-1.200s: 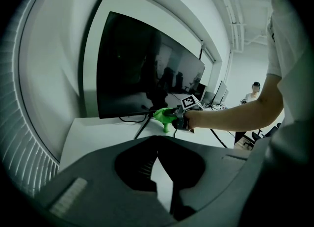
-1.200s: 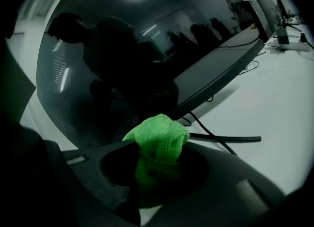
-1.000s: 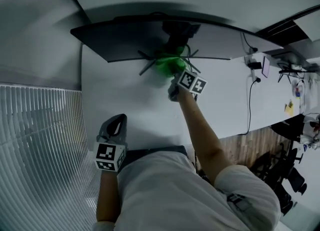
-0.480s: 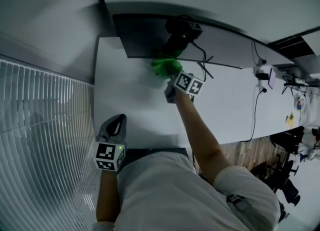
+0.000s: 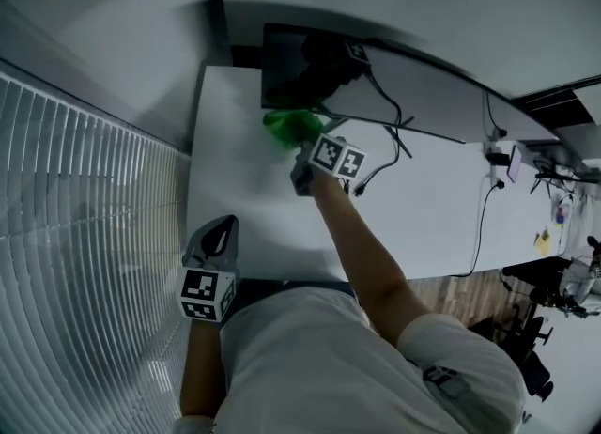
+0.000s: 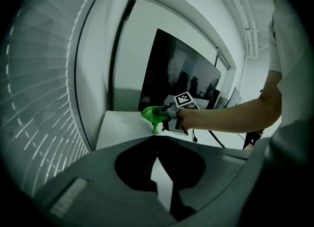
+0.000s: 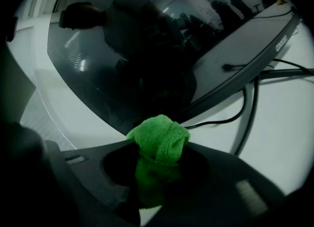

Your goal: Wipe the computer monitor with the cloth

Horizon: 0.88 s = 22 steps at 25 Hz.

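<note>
One cloth (image 7: pixel 159 136) in right tongs (image 7: pixel 158 162), left (image 6: pixel 157 141) closed

No words, numbers or brand names can be read. The left gripper (image 5: pixel 222 227) and right gripper (image 5: pixel 299 152) bear only black-and-white square markers. A small mark on the monitor (image 7: pixel 122 64) bezel is too blurred to read.

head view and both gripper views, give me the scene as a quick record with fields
setting: white desk beside a slatted wall
monitor: dark screen, standing at the back of the desk
cloth: green, bunched, by the screen's lower edge; contact cannot be told
right gripper: jaws shut on the cloth, arm reached out to the monitor
left gripper: jaws together, empty, held at the near desk edge
cables: black, running across the desk under the monitor
</note>
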Each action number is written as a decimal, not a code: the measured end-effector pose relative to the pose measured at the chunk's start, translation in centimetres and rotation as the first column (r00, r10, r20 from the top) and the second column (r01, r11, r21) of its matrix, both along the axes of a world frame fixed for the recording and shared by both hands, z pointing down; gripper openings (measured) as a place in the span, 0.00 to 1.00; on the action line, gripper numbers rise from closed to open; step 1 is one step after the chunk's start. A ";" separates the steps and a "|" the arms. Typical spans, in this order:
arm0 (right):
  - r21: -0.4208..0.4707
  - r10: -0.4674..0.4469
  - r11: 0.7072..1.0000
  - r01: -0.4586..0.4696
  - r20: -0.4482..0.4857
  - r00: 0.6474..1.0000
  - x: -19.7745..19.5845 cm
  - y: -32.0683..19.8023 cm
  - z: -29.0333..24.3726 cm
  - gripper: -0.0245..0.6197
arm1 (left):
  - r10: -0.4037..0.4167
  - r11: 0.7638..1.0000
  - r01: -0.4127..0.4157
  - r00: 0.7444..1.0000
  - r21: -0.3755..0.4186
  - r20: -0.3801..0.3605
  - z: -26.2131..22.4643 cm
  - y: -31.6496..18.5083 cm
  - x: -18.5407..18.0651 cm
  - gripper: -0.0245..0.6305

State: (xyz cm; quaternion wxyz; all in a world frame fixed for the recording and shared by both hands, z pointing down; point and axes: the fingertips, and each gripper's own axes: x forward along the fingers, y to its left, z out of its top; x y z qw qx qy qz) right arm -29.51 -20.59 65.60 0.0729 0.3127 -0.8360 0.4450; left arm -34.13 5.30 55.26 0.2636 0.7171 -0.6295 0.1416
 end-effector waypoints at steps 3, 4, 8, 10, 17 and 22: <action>-0.004 -0.028 1.000 0.028 0.018 0.999 -2.0 0.8 -0.7 0.21 | -0.019 1.000 0.019 1.000 -0.001 0.008 -0.7 0.5 -0.7 0.05; -0.005 -0.036 0.999 0.036 0.024 0.999 -2.7 1.0 -0.8 0.21 | -0.024 1.000 0.024 1.000 -0.002 0.011 -0.8 0.7 -0.9 0.05; -0.009 -0.066 0.998 0.066 0.043 0.997 -5.3 1.9 -1.2 0.21 | -0.033 0.999 0.033 0.999 -0.012 0.023 -1.3 1.4 -2.0 0.05; -0.012 -0.079 0.997 0.080 0.054 0.995 -6.5 2.2 -1.4 0.21 | -0.039 0.999 0.039 0.999 -0.017 0.029 -1.6 1.7 -2.4 0.05; -0.023 -0.123 0.992 0.126 0.109 0.986 -10.1 3.6 -0.3 0.21 | -0.059 0.998 0.059 0.998 -0.016 0.030 0.2 2.1 -2.7 0.05; -0.035 -0.115 0.992 0.125 0.207 0.972 -13.0 4.3 -2.6 0.21 | -0.067 0.997 0.068 0.997 -0.020 0.033 -0.3 2.4 -3.0 0.05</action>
